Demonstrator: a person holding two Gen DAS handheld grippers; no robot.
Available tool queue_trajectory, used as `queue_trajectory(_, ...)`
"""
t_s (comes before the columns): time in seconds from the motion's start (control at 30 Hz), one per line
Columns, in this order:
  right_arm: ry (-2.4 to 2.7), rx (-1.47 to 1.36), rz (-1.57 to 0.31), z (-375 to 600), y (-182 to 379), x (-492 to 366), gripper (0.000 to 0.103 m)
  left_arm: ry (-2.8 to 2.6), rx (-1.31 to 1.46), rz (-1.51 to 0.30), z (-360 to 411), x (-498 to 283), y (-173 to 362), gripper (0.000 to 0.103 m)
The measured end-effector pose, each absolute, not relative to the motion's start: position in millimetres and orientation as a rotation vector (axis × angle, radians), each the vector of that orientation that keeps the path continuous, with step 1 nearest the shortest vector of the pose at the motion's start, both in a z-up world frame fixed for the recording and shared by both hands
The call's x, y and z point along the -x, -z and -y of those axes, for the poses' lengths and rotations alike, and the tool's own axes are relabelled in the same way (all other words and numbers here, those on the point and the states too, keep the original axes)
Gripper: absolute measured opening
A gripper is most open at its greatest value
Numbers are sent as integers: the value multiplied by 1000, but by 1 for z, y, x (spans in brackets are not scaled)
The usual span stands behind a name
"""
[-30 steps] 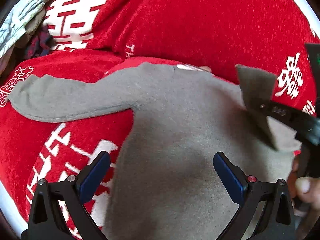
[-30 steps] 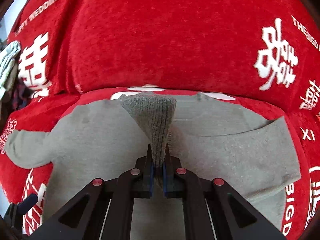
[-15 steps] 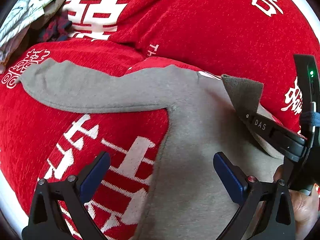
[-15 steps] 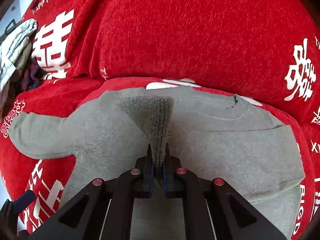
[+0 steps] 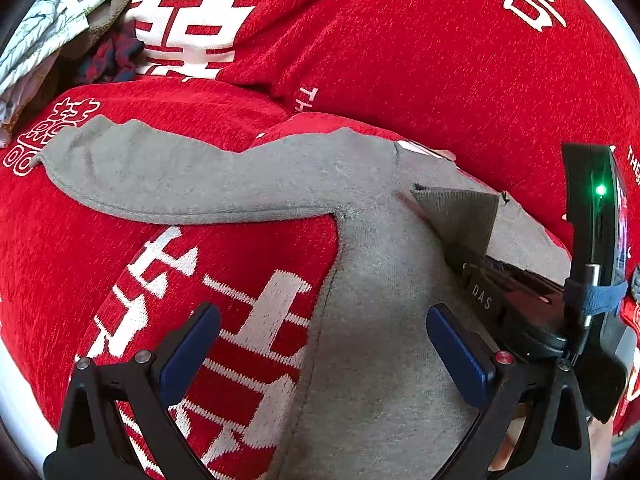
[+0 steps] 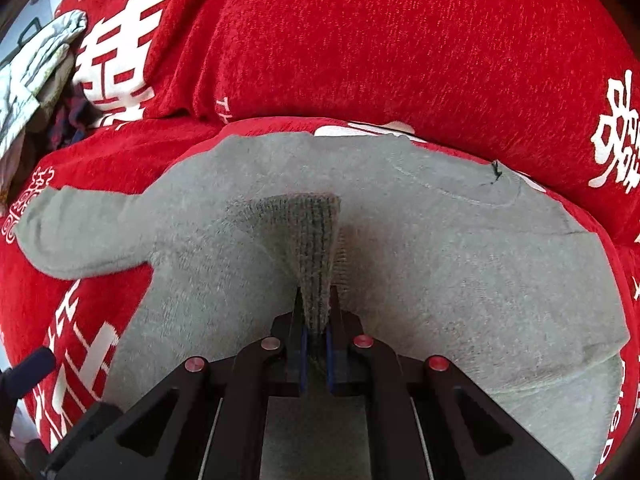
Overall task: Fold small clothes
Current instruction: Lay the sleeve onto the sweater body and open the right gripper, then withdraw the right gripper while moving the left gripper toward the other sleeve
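A small grey sweater (image 6: 460,264) lies spread on a red sofa seat, neck toward the backrest. Its left sleeve (image 5: 160,176) stretches out to the left over the red cover. My right gripper (image 6: 316,312) is shut on the ribbed cuff (image 6: 308,236) of the other sleeve, which it holds over the sweater's chest. In the left wrist view that cuff (image 5: 460,212) sticks up from the right gripper at the right. My left gripper (image 5: 320,344) hangs open above the sweater's left side seam, nothing between its blue pads (image 5: 456,356).
The red sofa cover (image 6: 400,40) with white characters runs up the backrest behind the sweater. A pile of other clothes (image 5: 60,28) sits at the far left end of the seat. The right hand-held device with a green light (image 5: 600,240) stands close to my left gripper's right side.
The right gripper has carried the cuff lower and further over the sweater's chest. The left gripper shifted left, so the side seam and outstretched sleeve now sit centrally in its view.
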State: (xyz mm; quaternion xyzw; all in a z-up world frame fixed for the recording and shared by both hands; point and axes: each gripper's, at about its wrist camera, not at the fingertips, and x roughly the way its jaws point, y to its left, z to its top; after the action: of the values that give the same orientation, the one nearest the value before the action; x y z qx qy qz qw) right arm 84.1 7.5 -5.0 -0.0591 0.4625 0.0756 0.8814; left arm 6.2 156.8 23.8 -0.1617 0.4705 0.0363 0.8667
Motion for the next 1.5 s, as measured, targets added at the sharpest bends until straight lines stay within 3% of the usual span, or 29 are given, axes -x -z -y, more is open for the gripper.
queue_trajectory(0.17, -186, 97, -973, -4, 4, -84, 12, -76, 337, -982, -157, -7, -28, 103)
queue_trajectory(0.23, -217, 62, -989, -1, 1, -87, 24, -74, 345, -973, -158, -8, -32, 103)
queue_trajectory(0.3, -260, 21, -1001, 3, -3, -88, 54, -80, 348, -964, -159, -9, -37, 103)
queue_trajectory(0.33, -272, 5, -983, 7, -9, -86, 58, -83, 348, -961, -159, -10, -40, 103)
queue_trajectory(0.6, -229, -104, -881, 75, -44, -76, 59, -46, 360, -974, -137, -27, -49, 103)
queue_trajectory(0.83, 5, -48, -928, 134, -25, -76, 59, 85, 260, -997, -66, -46, -56, 103)
queue_trajectory(0.97, 98, -108, -972, 172, -3, -81, 59, 172, 211, -1054, -28, -65, -43, 103)
queue_trajectory(1.17, 192, -94, -932, 201, -18, -97, 59, 131, 183, -1156, -21, -90, -7, 103)
queue_trajectory(1.3, 294, -165, -981, 231, -10, -131, 60, 108, 93, -1123, -16, -84, 1, 103)
queue_trajectory(1.5, 288, -121, -1044, 243, 8, -189, 80, 102, 70, -1062, -15, -76, 3, 103)
